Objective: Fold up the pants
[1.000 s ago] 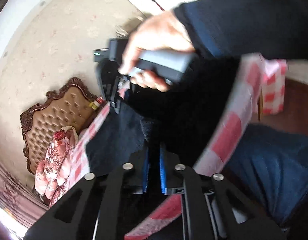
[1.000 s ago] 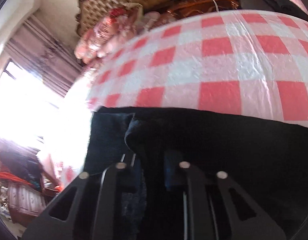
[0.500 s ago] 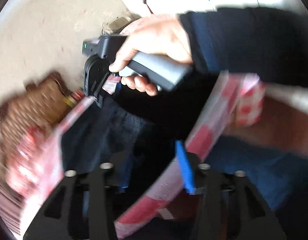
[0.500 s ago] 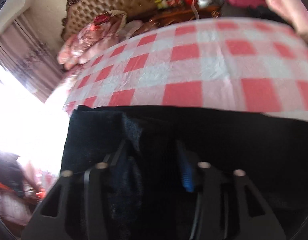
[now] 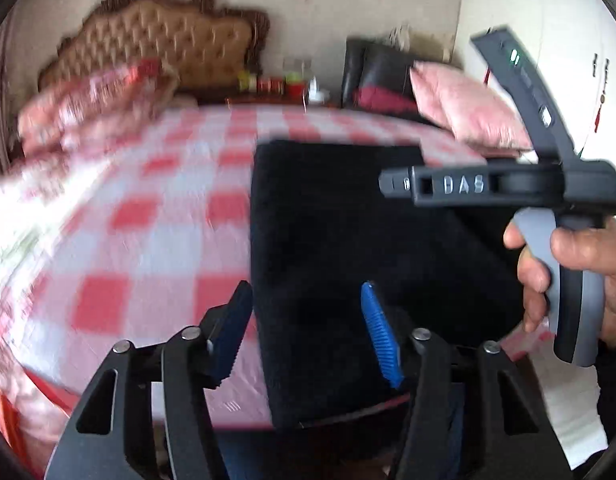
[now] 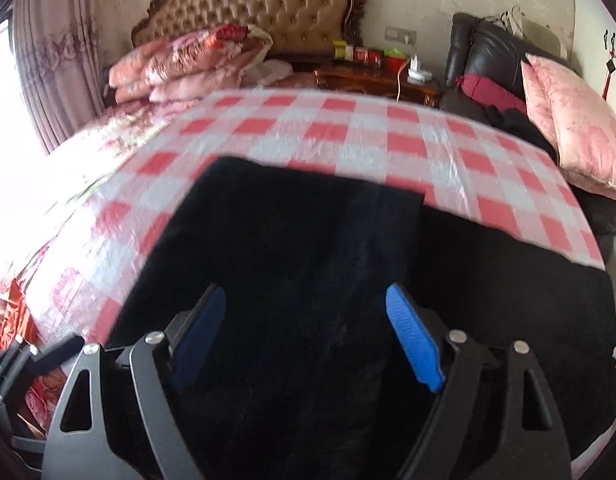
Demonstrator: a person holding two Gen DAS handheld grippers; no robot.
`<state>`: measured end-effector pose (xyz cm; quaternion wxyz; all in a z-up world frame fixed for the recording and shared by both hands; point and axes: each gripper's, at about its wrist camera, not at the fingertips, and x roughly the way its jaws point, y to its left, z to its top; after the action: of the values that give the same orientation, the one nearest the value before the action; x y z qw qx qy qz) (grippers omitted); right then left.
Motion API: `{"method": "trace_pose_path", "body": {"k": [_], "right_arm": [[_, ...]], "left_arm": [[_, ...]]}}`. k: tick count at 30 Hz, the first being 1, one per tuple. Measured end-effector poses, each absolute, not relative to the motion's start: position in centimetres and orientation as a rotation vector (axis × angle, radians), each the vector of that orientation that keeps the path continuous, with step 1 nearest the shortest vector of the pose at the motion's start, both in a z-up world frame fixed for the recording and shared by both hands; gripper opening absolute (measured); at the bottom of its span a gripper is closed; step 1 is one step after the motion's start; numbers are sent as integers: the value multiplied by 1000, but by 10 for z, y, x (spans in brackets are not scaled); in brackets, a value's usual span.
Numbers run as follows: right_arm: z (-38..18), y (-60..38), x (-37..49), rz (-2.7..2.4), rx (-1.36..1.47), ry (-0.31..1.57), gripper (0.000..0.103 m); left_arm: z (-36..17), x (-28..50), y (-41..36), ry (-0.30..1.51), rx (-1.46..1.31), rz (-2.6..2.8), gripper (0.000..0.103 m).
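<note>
The black pants (image 5: 347,240) lie folded in a flat stack on the red-and-white checked cloth (image 5: 148,216) of the bed. They also show in the right wrist view (image 6: 308,264), where a folded layer lies over a wider one. My left gripper (image 5: 304,332) is open and empty, above the near left edge of the pants. My right gripper (image 6: 304,336) is open and empty above the pants. In the left wrist view only the right gripper's body and handle (image 5: 507,188) show, in a hand at the right.
A tufted headboard (image 6: 264,4) and stacked floral quilts (image 6: 188,64) are at the far end of the bed. A wooden nightstand (image 6: 379,80) with small items, a dark leather chair (image 6: 487,60) and a pink pillow (image 6: 567,120) stand to the right.
Both grippers have opened and let go of the pants fabric. Both have pulled back and levelled, so the folded pants now lie flat on the bed.
</note>
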<state>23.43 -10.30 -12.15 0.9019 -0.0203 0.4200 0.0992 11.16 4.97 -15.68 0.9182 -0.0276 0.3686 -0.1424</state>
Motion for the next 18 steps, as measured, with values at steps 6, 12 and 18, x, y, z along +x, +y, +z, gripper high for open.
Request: {"method": "trace_pose_path", "body": {"k": [6, 12, 18], "right_arm": [[-152, -103, 236, 177, -100, 901, 74], [-154, -102, 234, 172, -107, 879, 75], [-154, -101, 233, 170, -115, 877, 77]], "left_arm": [[-169, 106, 54, 765, -100, -304, 54], [-175, 103, 89, 799, -304, -332, 54], [-179, 94, 100, 810, -422, -377, 54]]}}
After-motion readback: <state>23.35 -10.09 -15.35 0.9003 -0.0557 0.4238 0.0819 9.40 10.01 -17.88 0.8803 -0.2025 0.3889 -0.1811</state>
